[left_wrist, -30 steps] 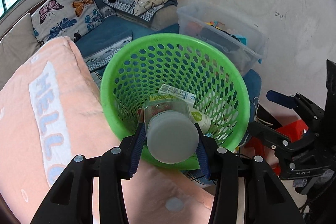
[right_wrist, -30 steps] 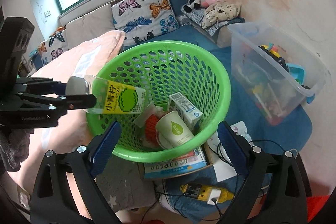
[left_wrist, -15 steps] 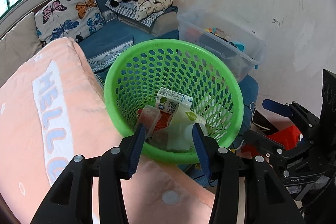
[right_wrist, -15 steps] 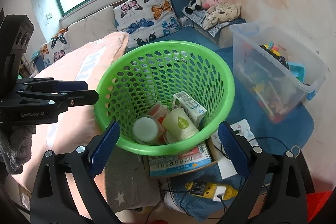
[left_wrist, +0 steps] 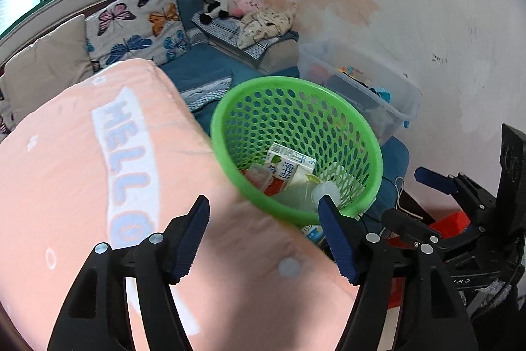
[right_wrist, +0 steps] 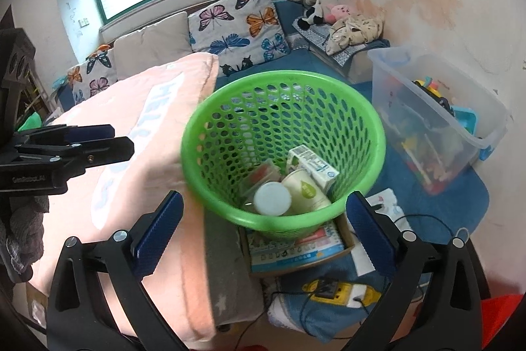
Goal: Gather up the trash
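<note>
Basket rim [right_wrist: 365, 107] between blanket [right_wrist: 131, 134], bin [right_wrist: 460, 120]

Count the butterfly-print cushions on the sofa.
2: one large butterfly cushion against the sofa back under the window, one smaller butterfly cushion far left behind the pink quilt, partly hidden.

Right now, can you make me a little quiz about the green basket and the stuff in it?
1. True or false: the green basket is empty.
2. Which lies in the basket? A) a milk carton B) a shoe C) a banana
3. Fill in: both grippers hold ____.

Key:
1. False. It holds a paper cup, a bottle with a white cap and other litter.
2. A.
3. Nothing. The left gripper has just been opening its jaws, with nothing between them, over the pink blanket. The right gripper stands wide open in front of the basket.
</note>
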